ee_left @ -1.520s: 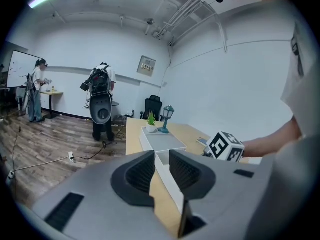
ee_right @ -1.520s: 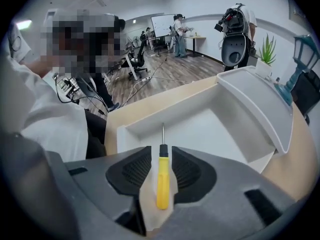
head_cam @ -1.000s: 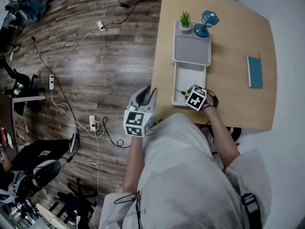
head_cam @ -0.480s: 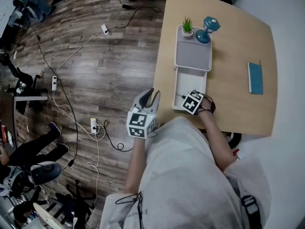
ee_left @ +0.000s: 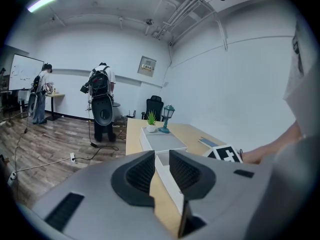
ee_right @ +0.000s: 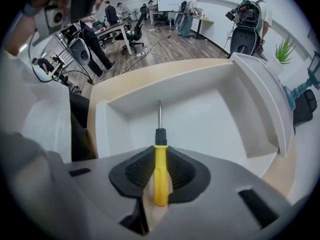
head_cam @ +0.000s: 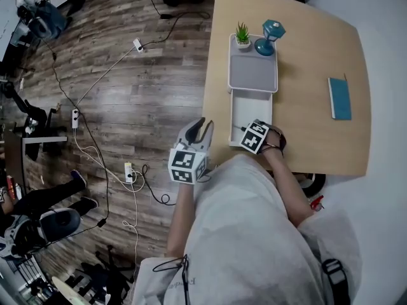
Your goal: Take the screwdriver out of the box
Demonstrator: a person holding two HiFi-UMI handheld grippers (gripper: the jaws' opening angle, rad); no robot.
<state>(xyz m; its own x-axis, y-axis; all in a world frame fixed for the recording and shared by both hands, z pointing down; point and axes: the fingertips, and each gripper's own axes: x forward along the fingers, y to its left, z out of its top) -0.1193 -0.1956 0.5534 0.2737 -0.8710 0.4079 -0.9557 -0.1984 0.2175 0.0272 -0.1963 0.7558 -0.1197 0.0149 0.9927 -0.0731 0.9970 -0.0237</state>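
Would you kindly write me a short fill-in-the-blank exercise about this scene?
1. The screwdriver in the white box has a ____ handle.
2. The left claw holds ____.
3. Beside the blue lamp stands a small green ____.
Missing: yellow; nothing; plant.
The right claw has just been closing its jaws and now presses that handle.

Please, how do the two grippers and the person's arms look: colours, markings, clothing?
The left gripper and right gripper have grey bodies with black ribbed pads. Each carries a white cube with black square markers. The person wears a light short-sleeved shirt and a dark wristband on the right arm.
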